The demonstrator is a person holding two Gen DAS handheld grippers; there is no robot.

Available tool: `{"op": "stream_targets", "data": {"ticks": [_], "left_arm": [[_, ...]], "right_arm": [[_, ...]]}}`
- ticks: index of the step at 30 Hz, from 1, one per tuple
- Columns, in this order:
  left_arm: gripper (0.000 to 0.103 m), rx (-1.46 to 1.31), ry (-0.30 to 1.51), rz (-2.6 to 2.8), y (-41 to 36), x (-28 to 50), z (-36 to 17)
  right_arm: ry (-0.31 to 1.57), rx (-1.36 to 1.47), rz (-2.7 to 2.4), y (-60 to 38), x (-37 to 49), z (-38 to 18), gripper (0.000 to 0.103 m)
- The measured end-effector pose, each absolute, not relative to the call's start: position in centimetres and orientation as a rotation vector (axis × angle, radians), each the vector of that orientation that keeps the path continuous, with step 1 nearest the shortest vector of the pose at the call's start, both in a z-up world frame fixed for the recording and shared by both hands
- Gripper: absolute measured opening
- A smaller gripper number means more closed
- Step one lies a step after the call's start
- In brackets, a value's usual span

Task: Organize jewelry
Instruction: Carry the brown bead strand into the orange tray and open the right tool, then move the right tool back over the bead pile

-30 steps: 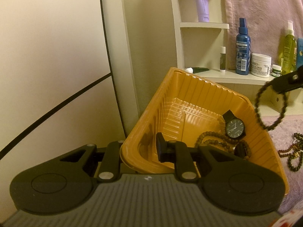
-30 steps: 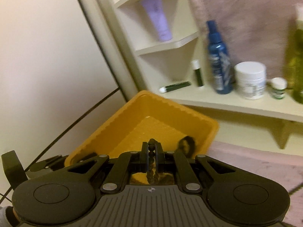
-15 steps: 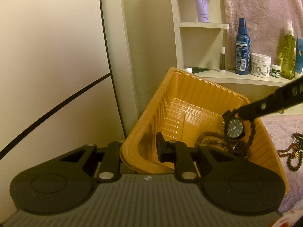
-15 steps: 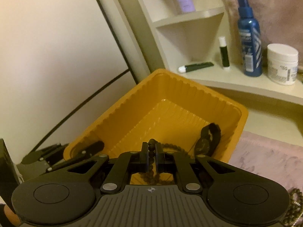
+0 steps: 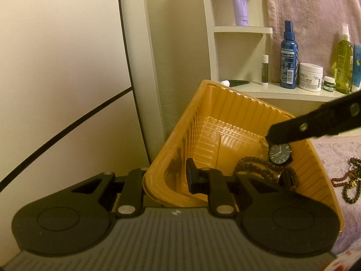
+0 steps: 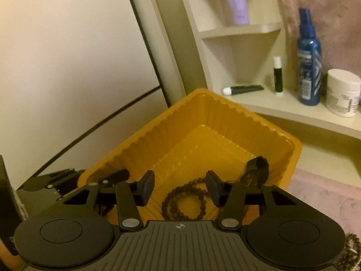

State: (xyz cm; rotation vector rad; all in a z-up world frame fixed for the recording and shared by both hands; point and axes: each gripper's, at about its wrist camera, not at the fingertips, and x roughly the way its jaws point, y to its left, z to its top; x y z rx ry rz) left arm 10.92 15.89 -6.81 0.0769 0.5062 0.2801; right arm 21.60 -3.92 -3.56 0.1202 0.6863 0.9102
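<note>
The white jar [image 5: 311, 77] reads "FACIAL CREAM"; the other labels are too small to read.

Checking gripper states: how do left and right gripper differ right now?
Left gripper is clamped on the near wall of the orange tray; right gripper holds nothing, its jaws having just been opening. Left sits at the tray's rim; right hangs over the tray interior, above the bead bracelet lying on the floor. Both are black two-finger tools angled into the tray.
</note>
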Motion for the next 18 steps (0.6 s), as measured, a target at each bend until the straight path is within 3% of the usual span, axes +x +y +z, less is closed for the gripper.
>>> {"op": "stream_targets", "data": {"ticks": [18], "left_arm": [[0.018,0.084,0.509,0.280,15.9,11.1,-6.8]], "right_arm": [[0.769,0.147,0.574,-19.7,17.4,-6.6,0.051]]}}
